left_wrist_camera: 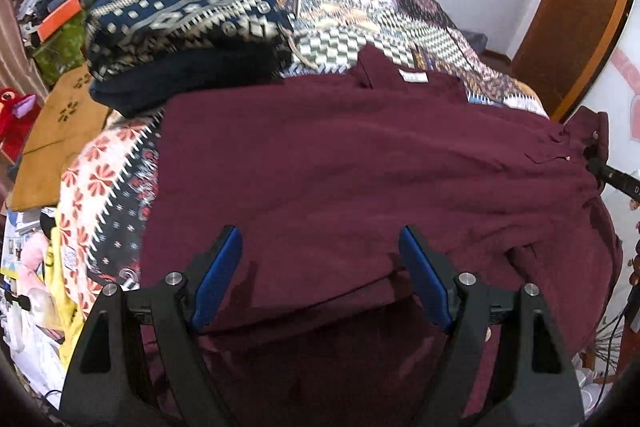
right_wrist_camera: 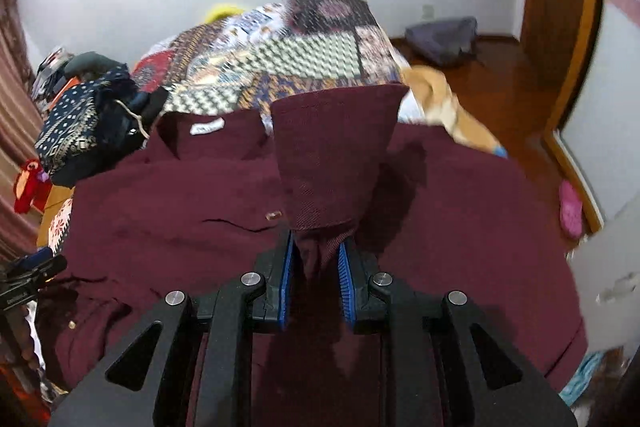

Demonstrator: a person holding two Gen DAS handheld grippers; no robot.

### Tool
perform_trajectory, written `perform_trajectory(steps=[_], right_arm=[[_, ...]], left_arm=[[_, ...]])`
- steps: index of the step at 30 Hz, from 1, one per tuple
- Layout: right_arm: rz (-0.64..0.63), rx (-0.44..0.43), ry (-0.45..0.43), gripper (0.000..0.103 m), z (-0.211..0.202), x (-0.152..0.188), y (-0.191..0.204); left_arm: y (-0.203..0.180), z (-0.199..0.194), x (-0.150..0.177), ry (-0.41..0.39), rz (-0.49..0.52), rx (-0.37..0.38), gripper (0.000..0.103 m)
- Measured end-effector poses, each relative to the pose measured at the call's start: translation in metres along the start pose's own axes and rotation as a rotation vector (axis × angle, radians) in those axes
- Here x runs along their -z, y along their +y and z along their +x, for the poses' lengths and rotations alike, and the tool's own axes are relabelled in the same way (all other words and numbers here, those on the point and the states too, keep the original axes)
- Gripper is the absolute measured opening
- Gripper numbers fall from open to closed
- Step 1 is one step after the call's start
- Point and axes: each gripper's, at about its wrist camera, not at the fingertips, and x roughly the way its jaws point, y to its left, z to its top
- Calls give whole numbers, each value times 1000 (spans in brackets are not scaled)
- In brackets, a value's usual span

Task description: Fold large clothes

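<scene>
- Nearest my right gripper (right_wrist_camera: pixel 316 259): a bunched sleeve cuff (right_wrist_camera: pixel 332 155) of the maroon shirt (right_wrist_camera: pixel 160 227), pinched between narrow jaws and standing up.
- My left gripper (left_wrist_camera: pixel 320 267): jaws wide, nothing between the pads, hovering over the shirt's folded lower edge.
- Around: a stack of folded navy patterned clothes (left_wrist_camera: pixel 180 27) at the shirt's far left corner; patchwork bedspread (left_wrist_camera: pixel 360 11) beneath.
- Shirt lies spread across the bed, collar and white label (left_wrist_camera: pixel 414 77) at the far side, mild wrinkles.

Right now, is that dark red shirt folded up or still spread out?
Mostly spread out: the maroon shirt lies flat across the patchwork bedspread, collar label showing. Only its cuff is lifted, pinched by the right gripper.
</scene>
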Motion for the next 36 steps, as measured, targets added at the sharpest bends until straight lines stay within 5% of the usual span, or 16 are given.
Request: perform_trajectory(steps=[7, 23, 28, 36], right_arm=[[145, 28, -1, 50, -17, 15, -36], [370, 165, -181, 57, -104, 21, -128], [486, 191, -147, 58, -101, 43, -168], [719, 49, -9, 58, -58, 86, -216]], left_arm=[[-10, 11, 3, 37, 29, 14, 80], [-75, -18, -44, -80, 161, 69, 80], [-109, -18, -55, -102, 216, 103, 80], [-155, -5, -55, -76, 280, 154, 80]])
